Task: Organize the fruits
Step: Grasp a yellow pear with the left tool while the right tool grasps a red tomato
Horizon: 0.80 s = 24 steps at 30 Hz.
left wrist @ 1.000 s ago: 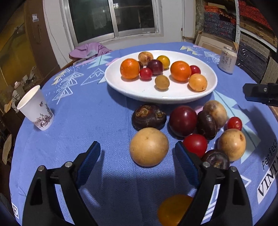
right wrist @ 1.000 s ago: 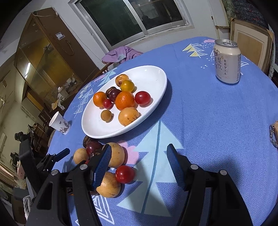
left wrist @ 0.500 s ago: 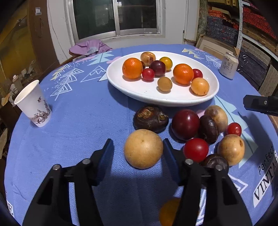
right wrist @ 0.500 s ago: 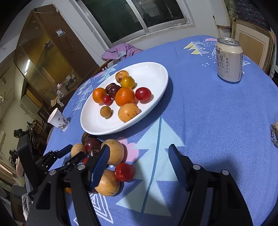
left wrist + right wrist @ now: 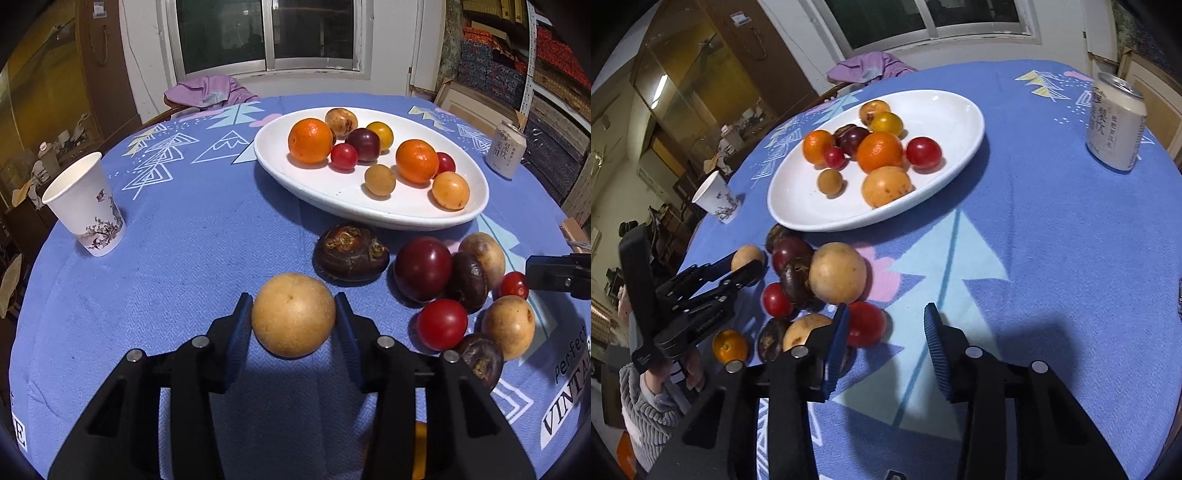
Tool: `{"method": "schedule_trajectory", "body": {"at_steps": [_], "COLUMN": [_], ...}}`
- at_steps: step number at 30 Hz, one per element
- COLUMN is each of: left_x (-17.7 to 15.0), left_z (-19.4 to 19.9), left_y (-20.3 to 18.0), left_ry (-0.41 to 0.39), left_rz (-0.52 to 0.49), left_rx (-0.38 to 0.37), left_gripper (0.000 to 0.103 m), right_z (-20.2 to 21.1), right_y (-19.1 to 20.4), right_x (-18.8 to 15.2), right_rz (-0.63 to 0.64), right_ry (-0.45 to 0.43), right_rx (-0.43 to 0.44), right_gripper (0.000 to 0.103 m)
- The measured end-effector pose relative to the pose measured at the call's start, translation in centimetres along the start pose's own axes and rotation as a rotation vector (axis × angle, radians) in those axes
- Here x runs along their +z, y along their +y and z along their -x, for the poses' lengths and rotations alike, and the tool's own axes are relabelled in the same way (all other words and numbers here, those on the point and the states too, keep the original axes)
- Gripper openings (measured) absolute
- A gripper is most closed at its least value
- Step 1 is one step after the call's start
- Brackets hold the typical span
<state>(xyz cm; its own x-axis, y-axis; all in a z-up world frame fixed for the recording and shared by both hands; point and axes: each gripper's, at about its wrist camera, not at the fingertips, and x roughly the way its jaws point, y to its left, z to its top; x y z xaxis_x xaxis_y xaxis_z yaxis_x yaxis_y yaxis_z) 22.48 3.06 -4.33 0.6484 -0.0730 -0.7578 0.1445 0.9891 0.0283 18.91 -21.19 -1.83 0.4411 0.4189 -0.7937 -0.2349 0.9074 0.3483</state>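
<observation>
Left gripper [image 5: 293,314]: jaws have just been closing and are now seated against both sides of the tan round fruit [image 5: 293,314], which is gripped while resting on the blue tablecloth [image 5: 192,236], near the table's front edge.

Right gripper [image 5: 884,332]: jaws have also just been closing, but nothing is held between them; only bare cloth is seen in the gap. A red tomato [image 5: 866,324] sits just outside the left pad, partly hidden by it.

The white oval plate [image 5: 332,192] is placed beyond the loose pile and is loaded with oranges, small tomatoes, a dark plum and yellowish fruits. Between plate and grippers a cluster is left on the cloth: a dark water chestnut [image 5: 351,253], a dark red plum [image 5: 423,268], more tan fruits and tomatoes.

A paper cup [image 5: 86,206] is seen far left, a drink can [image 5: 505,148] far right.
</observation>
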Motion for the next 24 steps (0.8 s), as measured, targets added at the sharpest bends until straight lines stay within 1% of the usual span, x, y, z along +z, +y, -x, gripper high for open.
{"method": "schedule_trajectory", "body": {"at_steps": [2, 5, 8, 11, 12, 13, 14, 15, 16, 18, 19, 20, 22, 24], "left_x": [0.0, -0.1, -0.1, 0.0, 0.0, 0.0, 0.0, 0.0, 0.0, 0.0, 0.0, 0.0, -0.1, -0.1], "left_z": [-0.2, -0.4, -0.6, -0.7, -0.7, -0.7, -0.8, -0.8, -0.8, -0.9, -0.9, -0.9, -1.2, -1.3], "left_y": [0.1, 0.2, 0.2, 0.3, 0.4, 0.4, 0.4, 0.4, 0.5, 0.6, 0.6, 0.6, 0.9, 1.1], "left_ry": [0.011, 0.019, 0.027, 0.030, 0.031, 0.031, 0.032, 0.033, 0.035, 0.036, 0.037, 0.039, 0.054, 0.057], "left_rz": [0.007, 0.009, 0.010, 0.017, 0.019, 0.020, 0.022, 0.027, 0.034, 0.041, 0.041, 0.042, 0.059, 0.068], "left_rx": [-0.007, -0.008, -0.010, -0.018, -0.019, -0.019, -0.016, -0.014, -0.016, -0.016, -0.012, 0.001, 0.006, -0.005], "left_gripper": [0.046, 0.046, 0.046, 0.046, 0.046, 0.047, 0.049, 0.050, 0.052, 0.053, 0.055, 0.058, 0.079, 0.080], "right_z": [0.0, -0.4, -0.6, -1.2, -1.3, -1.3, -1.3, -1.3, -1.4, -1.5, -1.5, -1.6, -1.7, -1.8], "right_y": [0.4, 1.0, 0.1, -1.6, -1.7, -1.8, -1.9, -2.1, -2.1, -1.5, -1.1, -0.7, 0.0, 0.2], "right_x": [-0.2, -0.4, -0.3, -0.2, -0.3, -0.2, -0.2, -0.2, -0.2, -0.3, -0.3, -0.5, -0.6, -0.7], "right_rz": [0.000, 0.003, -0.051, -0.155, -0.166, -0.168, -0.170, -0.174, -0.170, -0.139, -0.117, -0.093, -0.053, -0.032], "right_ry": [0.003, 0.009, 0.008, 0.017, 0.018, 0.012, 0.005, 0.000, 0.002, 0.000, -0.001, 0.001, -0.003, -0.001], "right_rx": [0.040, 0.061, 0.095, 0.146, 0.147, 0.133, 0.108, 0.085, 0.076, 0.050, 0.033, 0.021, -0.014, -0.028], "right_gripper": [0.042, 0.042, 0.042, 0.042, 0.042, 0.042, 0.042, 0.037, 0.037, 0.036, 0.033, 0.033, 0.031, 0.030]}}
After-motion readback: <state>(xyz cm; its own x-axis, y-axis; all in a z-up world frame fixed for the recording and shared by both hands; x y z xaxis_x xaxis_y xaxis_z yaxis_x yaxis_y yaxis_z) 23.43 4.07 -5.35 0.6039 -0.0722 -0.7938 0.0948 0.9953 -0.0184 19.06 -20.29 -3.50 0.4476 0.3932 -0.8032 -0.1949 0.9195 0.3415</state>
